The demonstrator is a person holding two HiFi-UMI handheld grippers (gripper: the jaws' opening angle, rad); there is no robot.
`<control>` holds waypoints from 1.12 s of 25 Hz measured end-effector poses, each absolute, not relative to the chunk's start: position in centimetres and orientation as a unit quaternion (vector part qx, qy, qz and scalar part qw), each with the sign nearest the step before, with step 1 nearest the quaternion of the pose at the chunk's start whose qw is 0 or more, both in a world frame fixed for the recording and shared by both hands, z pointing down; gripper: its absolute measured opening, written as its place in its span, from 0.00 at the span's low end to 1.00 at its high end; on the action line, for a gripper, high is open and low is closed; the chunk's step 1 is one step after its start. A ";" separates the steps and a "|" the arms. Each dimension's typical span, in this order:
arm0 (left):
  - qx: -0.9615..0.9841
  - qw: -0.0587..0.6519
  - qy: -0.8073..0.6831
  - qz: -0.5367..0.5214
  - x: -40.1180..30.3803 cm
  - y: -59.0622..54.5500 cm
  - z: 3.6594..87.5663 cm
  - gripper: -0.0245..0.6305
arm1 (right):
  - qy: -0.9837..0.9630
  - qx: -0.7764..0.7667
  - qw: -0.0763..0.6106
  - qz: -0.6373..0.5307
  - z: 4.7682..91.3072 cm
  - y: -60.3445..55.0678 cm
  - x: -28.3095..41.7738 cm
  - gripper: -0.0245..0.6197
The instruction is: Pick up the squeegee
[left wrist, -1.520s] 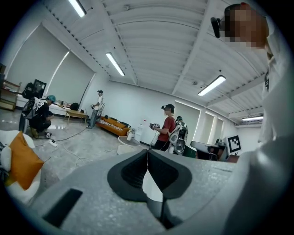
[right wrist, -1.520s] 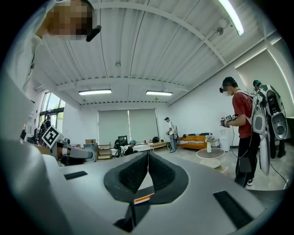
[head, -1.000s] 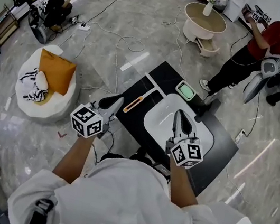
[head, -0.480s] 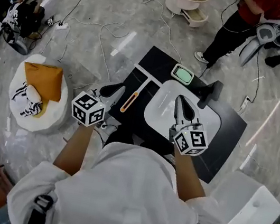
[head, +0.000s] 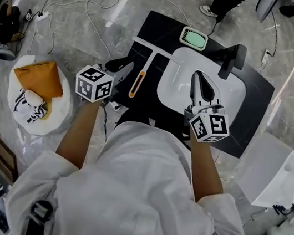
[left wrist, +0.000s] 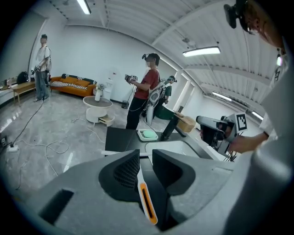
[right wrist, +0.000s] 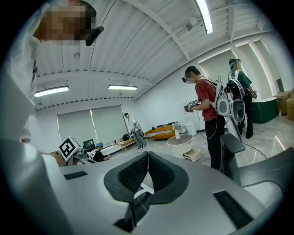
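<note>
The squeegee (head: pixel 136 84) lies flat on the black counter (head: pixel 163 27), with a white T-shaped blade bar at the far end and an orange grip near me. My left gripper (head: pixel 124 72) hangs just left of and above the orange grip. Its jaws are opening, with a narrow gap between them. In the left gripper view the orange grip (left wrist: pixel 147 205) shows through the gap of that gripper (left wrist: pixel 146 158), lying below it, and the pads do not press on it. My right gripper (head: pixel 199 84) is shut and empty over the white sink; its pads (right wrist: pixel 138 176) meet.
A white sink basin (head: pixel 177 74) is set in the counter with a black faucet (head: pixel 233 59) behind it and a green soap dish (head: pixel 193 38) at the far edge. A white beanbag with an orange cushion (head: pixel 36 80) sits at the left, cables cross the floor, and a white box (head: pixel 275 170) stands at the right. People stand beyond the counter.
My left gripper has come down and forward, closer to the squeegee's orange grip. The right gripper has sunk a little over the sink. The head view has tilted further down.
</note>
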State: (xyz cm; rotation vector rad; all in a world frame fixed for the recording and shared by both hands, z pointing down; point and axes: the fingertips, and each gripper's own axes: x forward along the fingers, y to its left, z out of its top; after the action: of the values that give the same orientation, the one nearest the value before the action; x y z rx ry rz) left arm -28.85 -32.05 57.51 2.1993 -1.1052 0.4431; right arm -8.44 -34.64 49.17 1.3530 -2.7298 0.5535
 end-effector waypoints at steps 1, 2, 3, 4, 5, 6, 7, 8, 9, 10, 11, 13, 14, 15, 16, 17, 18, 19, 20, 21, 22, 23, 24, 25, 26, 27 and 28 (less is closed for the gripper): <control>0.834 0.321 -0.413 0.176 -28.5 -32.3 58.3 0.17 | -0.878 0.442 0.022 0.181 49.4 -34.7 -8.2 0.06; 0.832 0.329 -0.407 0.183 -28.2 -32.5 59.0 0.18 | -0.875 0.447 0.023 0.181 49.7 -34.7 -7.9 0.06; 0.830 0.337 -0.402 0.190 -27.9 -32.7 59.8 0.18 | -0.873 0.452 0.024 0.182 49.9 -34.6 -7.6 0.06; 0.828 0.345 -0.397 0.196 -27.5 -32.9 60.5 0.19 | -0.871 0.456 0.025 0.183 50.1 -34.6 -7.3 0.06; 0.825 0.354 -0.392 0.202 -27.2 -33.0 61.2 0.19 | -0.869 0.459 0.026 0.185 50.4 -34.5 -7.1 0.06; 0.823 0.360 -0.388 0.208 -26.9 -33.1 61.8 0.20 | -0.866 0.462 0.026 0.187 50.6 -34.4 -6.8 0.06; 0.821 0.365 -0.384 0.213 -26.6 -33.2 62.3 0.21 | -0.864 0.466 0.026 0.191 51.0 -34.4 -6.6 0.06; 0.820 0.367 -0.380 0.219 -26.2 -33.4 62.8 0.23 | -0.861 0.469 0.027 0.194 51.3 -34.3 -6.3 0.06; 0.820 0.369 -0.376 0.225 -25.9 -33.5 63.2 0.23 | -0.859 0.471 0.027 0.198 51.7 -34.2 -6.0 0.06; 0.820 0.370 -0.371 0.231 -25.5 -33.6 63.6 0.24 | -0.857 0.473 0.028 0.202 52.0 -34.2 -5.8 0.06; 0.820 0.371 -0.367 0.237 -25.2 -33.7 64.0 0.24 | -0.855 0.475 0.029 0.205 52.3 -34.1 -5.6 0.06; 0.817 0.375 -0.360 0.248 -24.8 -33.9 64.9 0.26 | -0.851 0.479 0.030 0.211 52.8 -34.1 -5.3 0.06; 0.816 0.377 -0.357 0.253 -24.6 -34.0 65.4 0.27 | -0.850 0.482 0.030 0.213 53.0 -34.1 -5.1 0.06; 0.814 0.380 -0.355 0.258 -24.5 -34.1 65.8 0.28 | -0.848 0.484 0.029 0.215 53.2 -34.1 -4.9 0.06; 0.813 0.383 -0.353 0.262 -24.4 -34.2 66.3 0.28 | -0.846 0.487 0.029 0.217 53.4 -34.1 -4.7 0.06; 0.811 0.386 -0.352 0.265 -24.4 -34.3 66.7 0.29 | -0.843 0.490 0.028 0.218 53.6 -34.1 -4.4 0.06; 0.809 0.389 -0.351 0.268 -24.3 -34.4 67.1 0.29 | -0.841 0.493 0.028 0.220 53.7 -34.1 -4.2 0.06; 0.807 0.392 -0.349 0.271 -24.2 -34.5 67.5 0.29 | -0.839 0.497 0.027 0.222 53.9 -34.1 -3.8 0.06; 0.804 0.396 -0.347 0.275 -24.1 -34.6 67.9 0.29 | -0.836 0.500 0.027 0.223 54.0 -34.1 -3.5 0.06; 0.802 0.400 -0.346 0.279 -23.9 -34.7 68.3 0.29 | -0.834 0.503 0.027 0.225 54.2 -34.1 -3.2 0.06; 0.799 0.403 -0.344 0.282 -23.7 -34.7 68.6 0.30 | -0.832 0.505 0.027 0.228 54.4 -34.0 -2.9 0.06; 0.797 0.406 -0.344 0.285 -23.6 -34.8 69.0 0.30 | -0.830 0.508 0.027 0.230 54.7 -34.0 -2.7 0.06; 0.795 0.406 -0.346 0.289 -23.6 -34.9 69.3 0.30 | -0.827 0.510 0.027 0.234 54.9 -34.0 -2.4 0.06; 0.793 0.405 -0.349 0.293 -23.5 -35.0 69.6 0.30 | -0.825 0.512 0.025 0.238 55.2 -33.8 -2.3 0.06; 0.791 0.403 -0.351 0.297 -23.5 -35.1 69.9 0.30 | -0.822 0.515 0.024 0.243 55.4 -33.6 -2.1 0.06; 0.790 0.402 -0.351 0.302 -23.5 -35.2 70.3 0.30 | -0.820 0.516 0.023 0.247 55.7 -33.5 -2.0 0.06; 0.789 0.402 -0.350 0.305 -23.4 -35.1 70.6 0.30 | -0.819 0.516 0.022 0.250 55.9 -33.3 -2.0 0.06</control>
State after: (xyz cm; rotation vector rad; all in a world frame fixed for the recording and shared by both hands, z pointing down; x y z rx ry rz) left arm -23.41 -35.14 70.59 1.9935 -0.8836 0.7717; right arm -1.98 -33.27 55.87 1.5985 -2.5363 0.7751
